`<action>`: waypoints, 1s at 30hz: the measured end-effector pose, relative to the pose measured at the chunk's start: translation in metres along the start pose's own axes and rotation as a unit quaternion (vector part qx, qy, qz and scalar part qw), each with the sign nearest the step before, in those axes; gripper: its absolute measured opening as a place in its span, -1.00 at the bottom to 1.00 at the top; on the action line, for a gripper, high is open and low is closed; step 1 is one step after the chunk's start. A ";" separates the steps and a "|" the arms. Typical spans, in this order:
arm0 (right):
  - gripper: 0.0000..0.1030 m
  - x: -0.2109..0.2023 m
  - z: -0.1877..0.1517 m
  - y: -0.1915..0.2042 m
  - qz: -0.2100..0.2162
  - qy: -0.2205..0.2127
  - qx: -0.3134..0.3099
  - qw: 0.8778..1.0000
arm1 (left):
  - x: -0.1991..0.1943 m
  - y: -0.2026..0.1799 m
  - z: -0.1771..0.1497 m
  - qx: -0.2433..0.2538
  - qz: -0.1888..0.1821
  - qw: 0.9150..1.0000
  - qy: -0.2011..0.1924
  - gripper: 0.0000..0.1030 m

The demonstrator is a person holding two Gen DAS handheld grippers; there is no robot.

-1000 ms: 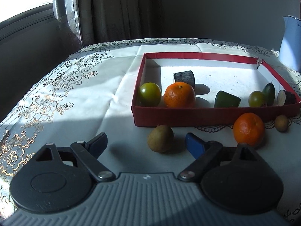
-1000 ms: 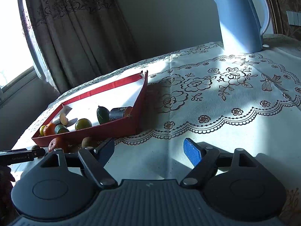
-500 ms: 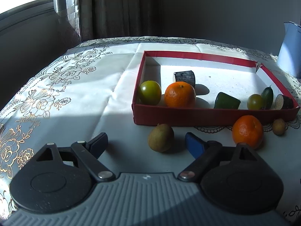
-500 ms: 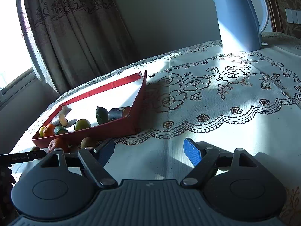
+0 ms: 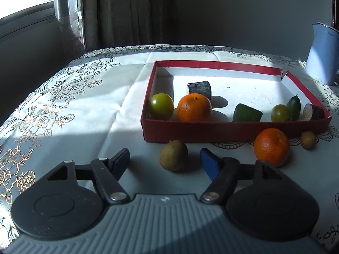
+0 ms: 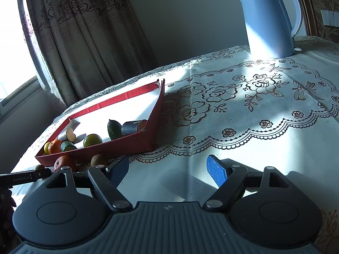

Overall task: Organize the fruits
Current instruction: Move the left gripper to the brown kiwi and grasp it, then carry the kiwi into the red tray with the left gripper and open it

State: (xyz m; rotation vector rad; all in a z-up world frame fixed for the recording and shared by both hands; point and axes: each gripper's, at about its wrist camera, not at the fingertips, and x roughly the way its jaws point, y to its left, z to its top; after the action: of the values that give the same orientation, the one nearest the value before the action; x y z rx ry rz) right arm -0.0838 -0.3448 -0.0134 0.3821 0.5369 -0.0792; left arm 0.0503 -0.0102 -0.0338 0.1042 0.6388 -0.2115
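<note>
The brown kiwi (image 5: 173,158) lies on the tablecloth (image 5: 84,114) just before the red tray (image 5: 233,130), between the closing, not yet touching jaws of the left gripper (image 5: 165,158), an orange (image 5: 271,146) beside it, while the right gripper (image 6: 168,169) stays open and empty, far from the Midea kettle (image 6: 268,19).

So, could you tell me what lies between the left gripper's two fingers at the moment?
In the left wrist view, a brownish kiwi-like fruit sits on the tablecloth between the closing left gripper fingers, untouched by either pad.

brown kiwi (image 5: 173,157), orange (image 5: 271,149) on cloth before red tray (image 5: 233,130) holding fruit
</note>
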 end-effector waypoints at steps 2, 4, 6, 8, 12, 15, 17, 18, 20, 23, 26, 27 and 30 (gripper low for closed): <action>0.57 0.000 0.000 0.000 0.000 0.000 0.000 1.000 | 0.000 -0.001 0.000 0.003 0.002 1.000 -0.001 0.36; 0.57 0.000 0.000 0.000 0.000 0.000 0.000 1.000 | -0.001 -0.003 -0.001 0.009 0.003 1.000 -0.003 0.31; 0.57 0.000 0.000 0.000 0.000 0.000 0.000 1.000 | -0.002 -0.005 -0.001 0.013 0.003 1.000 -0.005 0.25; 0.57 0.000 0.000 0.000 0.000 0.000 0.000 1.000 | -0.003 -0.007 -0.001 0.017 0.005 1.000 -0.006 0.21; 0.57 0.000 0.000 0.000 0.000 0.000 0.000 1.000 | -0.004 -0.011 -0.001 0.025 0.006 1.000 -0.008 0.11; 0.57 0.000 0.000 0.000 0.000 0.000 0.000 1.000 | -0.004 -0.012 -0.002 0.027 0.001 1.000 -0.009 -0.02; 0.57 0.000 0.000 0.000 0.000 0.000 0.000 1.000 | -0.005 -0.013 -0.002 0.027 -0.005 1.000 -0.010 -0.15; 0.57 0.000 0.000 0.000 0.000 0.000 0.000 1.000 | -0.006 -0.014 -0.002 0.028 -0.008 1.000 -0.009 -0.21; 0.57 0.000 0.000 0.000 0.000 0.000 0.000 1.000 | -0.006 -0.015 -0.002 0.031 -0.009 0.999 -0.010 -0.25; 0.57 0.000 0.000 -0.001 0.000 0.000 0.000 1.000 | -0.006 -0.015 -0.002 0.030 -0.010 0.999 -0.011 -0.26; 0.57 0.000 0.000 -0.001 0.000 0.000 0.001 1.000 | -0.007 -0.014 -0.002 0.027 -0.007 1.000 -0.012 -0.39; 0.57 0.000 0.000 -0.001 0.001 0.000 0.001 1.000 | -0.007 -0.013 -0.002 0.026 -0.009 1.000 -0.012 -0.51; 0.57 0.000 0.000 -0.001 0.001 0.000 0.001 1.000 | -0.007 -0.014 -0.003 0.027 -0.007 1.000 -0.014 -0.51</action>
State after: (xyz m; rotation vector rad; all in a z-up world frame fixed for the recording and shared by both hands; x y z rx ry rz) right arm -0.0841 -0.3459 -0.0133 0.3839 0.5370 -0.0783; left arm 0.0399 -0.0221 -0.0322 0.1479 0.6070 -0.2440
